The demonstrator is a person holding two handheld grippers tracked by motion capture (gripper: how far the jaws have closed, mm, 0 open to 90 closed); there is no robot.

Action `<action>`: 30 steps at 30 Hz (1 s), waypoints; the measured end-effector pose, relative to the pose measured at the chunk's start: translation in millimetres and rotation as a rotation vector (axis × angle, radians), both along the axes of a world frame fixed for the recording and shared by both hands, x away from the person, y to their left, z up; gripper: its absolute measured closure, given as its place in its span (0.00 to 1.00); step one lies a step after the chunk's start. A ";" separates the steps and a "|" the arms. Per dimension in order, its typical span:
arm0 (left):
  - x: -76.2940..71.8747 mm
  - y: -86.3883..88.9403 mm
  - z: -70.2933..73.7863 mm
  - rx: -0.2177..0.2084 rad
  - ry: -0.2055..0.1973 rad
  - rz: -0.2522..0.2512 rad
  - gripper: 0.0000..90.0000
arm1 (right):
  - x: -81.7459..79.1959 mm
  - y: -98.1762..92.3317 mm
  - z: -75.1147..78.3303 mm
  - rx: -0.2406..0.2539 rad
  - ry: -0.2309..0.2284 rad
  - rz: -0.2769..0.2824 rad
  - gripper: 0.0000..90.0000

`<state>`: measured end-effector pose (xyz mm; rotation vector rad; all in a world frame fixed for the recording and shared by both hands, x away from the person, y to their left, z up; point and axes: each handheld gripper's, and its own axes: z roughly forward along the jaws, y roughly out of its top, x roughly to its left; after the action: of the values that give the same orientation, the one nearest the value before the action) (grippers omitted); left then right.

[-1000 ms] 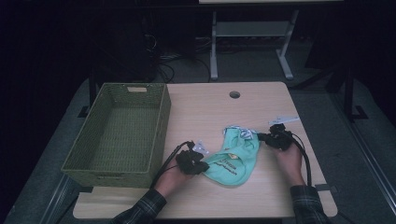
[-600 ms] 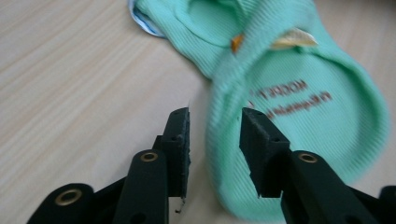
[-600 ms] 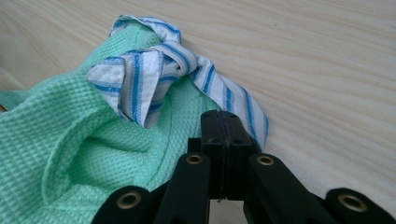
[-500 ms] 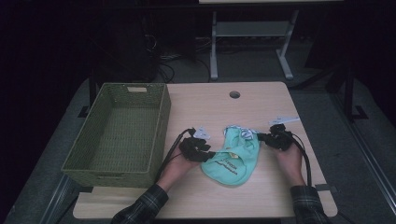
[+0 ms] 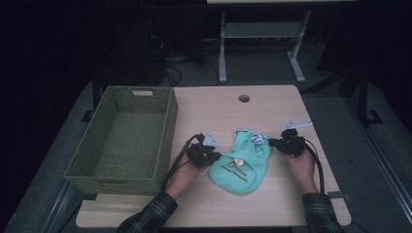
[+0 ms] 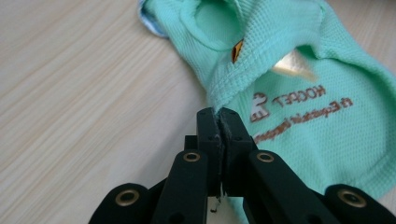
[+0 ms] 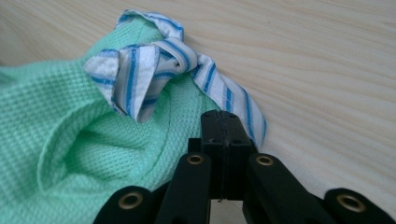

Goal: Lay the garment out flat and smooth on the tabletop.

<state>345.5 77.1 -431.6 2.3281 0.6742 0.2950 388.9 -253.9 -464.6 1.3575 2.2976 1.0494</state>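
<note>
A small mint-green garment (image 5: 241,165) with a blue-and-white striped collar (image 5: 252,136) lies flat on the wooden table (image 5: 252,104). My left gripper (image 5: 216,156) is at its left edge. Its jaws have just been closing and now pinch a fold of the green fabric (image 6: 289,70) at the left gripper's (image 6: 218,114) tips. At the garment's upper right corner, my right gripper (image 5: 272,142) is shut on the hem beside the striped collar (image 7: 140,70). The right gripper's (image 7: 223,116) jaws are pressed together over the green knit (image 7: 70,135).
A green woven basket (image 5: 167,131) stands to the left of the garment, close to my left hand. A round cable hole (image 5: 244,98) sits near the table's far edge. Beyond the table there is a dark floor with cables and a metal stand (image 5: 223,53).
My left gripper moved a little away from the person along the garment's left edge, opened, then closed on the fabric. The right gripper stayed where it was.
</note>
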 end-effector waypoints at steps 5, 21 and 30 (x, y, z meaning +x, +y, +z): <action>-6.6 8.1 -3.7 0.053 -0.007 0.033 0.98 | 1.2 -2.9 -0.9 -0.009 0.003 -0.007 1.00; -5.0 10.7 3.9 -0.032 0.021 0.013 0.83 | -9.0 -6.8 13.1 0.064 -0.017 0.020 0.91; 13.0 0.2 12.7 -0.051 0.037 -0.022 0.99 | -28.8 5.1 18.5 0.052 -0.016 0.086 1.00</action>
<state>358.6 77.3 -418.9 2.2959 0.6663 0.2235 360.1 -248.8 -446.1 1.2753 2.3511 1.1495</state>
